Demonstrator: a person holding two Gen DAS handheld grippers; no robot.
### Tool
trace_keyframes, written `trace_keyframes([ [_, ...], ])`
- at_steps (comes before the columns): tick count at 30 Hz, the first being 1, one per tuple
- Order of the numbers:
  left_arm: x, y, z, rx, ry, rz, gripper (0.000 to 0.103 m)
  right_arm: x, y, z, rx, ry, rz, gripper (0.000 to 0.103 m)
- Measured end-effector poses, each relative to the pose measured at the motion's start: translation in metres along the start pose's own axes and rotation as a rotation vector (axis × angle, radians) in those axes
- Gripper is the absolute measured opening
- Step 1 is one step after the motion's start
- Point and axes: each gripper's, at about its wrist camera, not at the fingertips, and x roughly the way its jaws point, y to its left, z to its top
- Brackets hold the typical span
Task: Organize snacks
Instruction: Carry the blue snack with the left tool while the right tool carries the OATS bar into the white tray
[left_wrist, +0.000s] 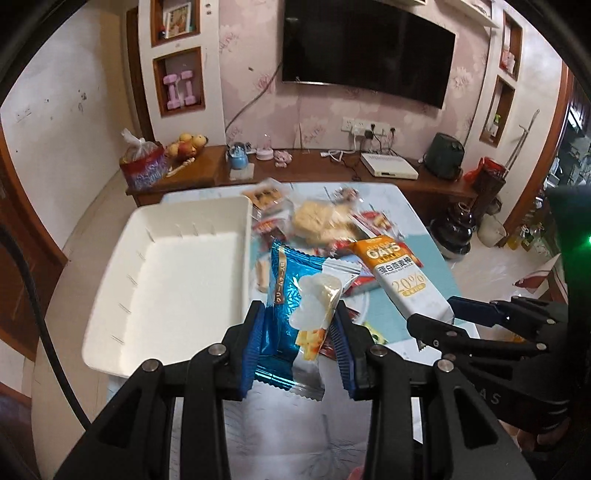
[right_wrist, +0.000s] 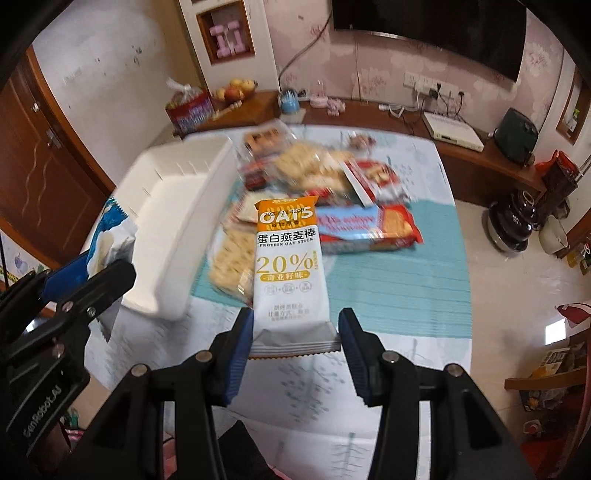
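My left gripper (left_wrist: 299, 332) is shut on a blue foil snack packet (left_wrist: 295, 306) and holds it above the table beside the white plastic bin (left_wrist: 166, 280). My right gripper (right_wrist: 295, 332) is shut on a white and orange oat bar (right_wrist: 290, 266), held up over the table; the bar also shows in the left wrist view (left_wrist: 399, 273). The bin (right_wrist: 184, 206) lies to the left of the oat bar and looks empty. A pile of snack packets (right_wrist: 325, 173) lies on the table behind both held snacks.
The table (right_wrist: 406, 280) has a teal and white cloth. A red biscuit packet (right_wrist: 369, 229) and cracker packs (right_wrist: 229, 266) lie near the oat bar. A wooden sideboard (left_wrist: 295, 170) with fruit, a router and cables runs behind the table.
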Motion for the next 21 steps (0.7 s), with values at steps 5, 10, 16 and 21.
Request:
trace_keyframes([
  [5,-0.006,0.039,0.011,-0.015,-0.017,0.012,0.035,-0.011,0.033,0.013,0.009,-0.059,0.016,0.048],
  [10,-0.003,0.084,0.023,-0.048,-0.018,0.028,0.035,-0.011,0.072,0.025,-0.002,-0.105,0.043,0.048],
  [16,0.007,0.144,0.033,-0.053,0.018,0.027,0.035,-0.003,0.115,0.037,0.014,-0.138,0.081,0.048],
  [21,0.015,0.187,0.036,-0.065,0.044,0.021,0.035,0.012,0.148,0.044,0.049,-0.149,0.108,0.048],
])
